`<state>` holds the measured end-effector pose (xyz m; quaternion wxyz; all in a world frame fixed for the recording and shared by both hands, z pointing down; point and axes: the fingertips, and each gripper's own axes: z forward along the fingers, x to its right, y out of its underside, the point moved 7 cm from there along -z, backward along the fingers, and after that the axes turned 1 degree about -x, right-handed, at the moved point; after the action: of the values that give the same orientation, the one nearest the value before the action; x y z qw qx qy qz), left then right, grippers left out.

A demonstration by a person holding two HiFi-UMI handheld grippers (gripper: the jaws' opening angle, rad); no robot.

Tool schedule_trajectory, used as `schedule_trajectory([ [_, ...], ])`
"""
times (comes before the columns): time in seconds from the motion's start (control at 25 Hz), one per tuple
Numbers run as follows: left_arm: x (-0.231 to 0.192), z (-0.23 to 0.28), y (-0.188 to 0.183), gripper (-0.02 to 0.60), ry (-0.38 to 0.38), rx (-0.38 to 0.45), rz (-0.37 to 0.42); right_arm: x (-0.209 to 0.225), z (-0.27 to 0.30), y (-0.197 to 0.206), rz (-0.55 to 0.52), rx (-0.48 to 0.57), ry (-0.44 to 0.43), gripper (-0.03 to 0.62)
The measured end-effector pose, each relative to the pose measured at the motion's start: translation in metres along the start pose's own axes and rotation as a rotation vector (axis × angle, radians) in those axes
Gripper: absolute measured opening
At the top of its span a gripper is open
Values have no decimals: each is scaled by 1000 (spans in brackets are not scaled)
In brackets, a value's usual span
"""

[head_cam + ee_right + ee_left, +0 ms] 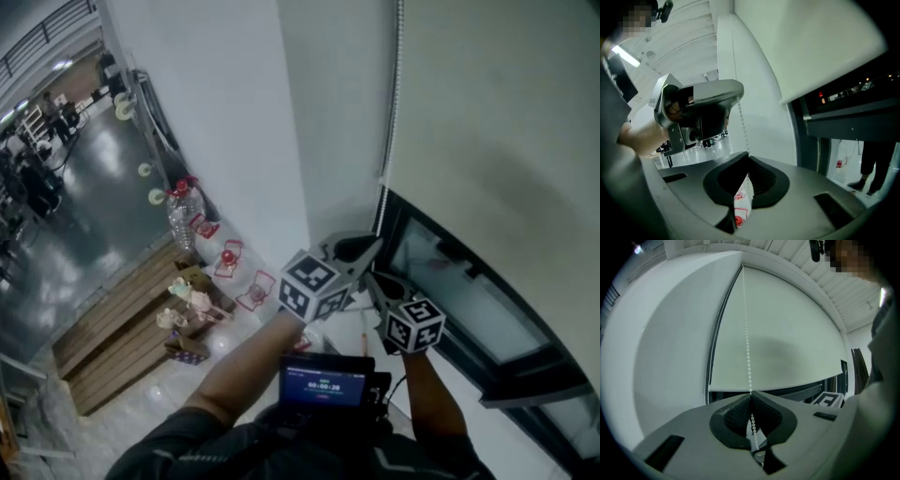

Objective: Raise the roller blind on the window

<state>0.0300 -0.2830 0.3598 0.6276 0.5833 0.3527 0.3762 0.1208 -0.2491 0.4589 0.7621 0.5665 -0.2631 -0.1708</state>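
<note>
Overall: blind (497,122) hung over window (473,305), bottom strip bare.
Chain (393,112): ran down blind's left edge.
Left gripper (373,246): jaws pinched shut on chain.
Right gripper (375,283): jaws pinched shut on chain, just below left.

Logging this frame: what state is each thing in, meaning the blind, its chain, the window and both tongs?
white fabric roller blind: partly raised, bottom edge clear of the lower window
white bead chain: taut, running straight down into the left tongs
dark-framed window: lower strip of glass uncovered
left tongs: shut on the white bead chain
right tongs: shut, apparently on the white bead chain too
</note>
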Motion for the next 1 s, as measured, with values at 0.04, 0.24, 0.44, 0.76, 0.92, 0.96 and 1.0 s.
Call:
schedule_trajectory([
  [0.04,-1,1,4,-5,1,-3,-8,0,1,4,2,-10,2,0],
  [0.24,0,7,15,-4,3,-4,-9,5,5,16,8,-43,10,0],
  [0.44,13,16,32,-5,9,-70,49,12,1,32,30,-95,37,0],
  [0.76,14,14,43,-5,7,-66,-2,11,-12,39,-41,-126,47,26],
  [0.92,6,8,46,-5,-14,-56,-29,16,-32,17,-60,-89,76,101],
  [0.96,5,8,47,-5,-15,-56,-31,18,-39,7,-60,-61,80,102],
  [1.0,5,9,47,-5,-14,-56,-30,19,-45,-5,-61,-26,82,101],
])
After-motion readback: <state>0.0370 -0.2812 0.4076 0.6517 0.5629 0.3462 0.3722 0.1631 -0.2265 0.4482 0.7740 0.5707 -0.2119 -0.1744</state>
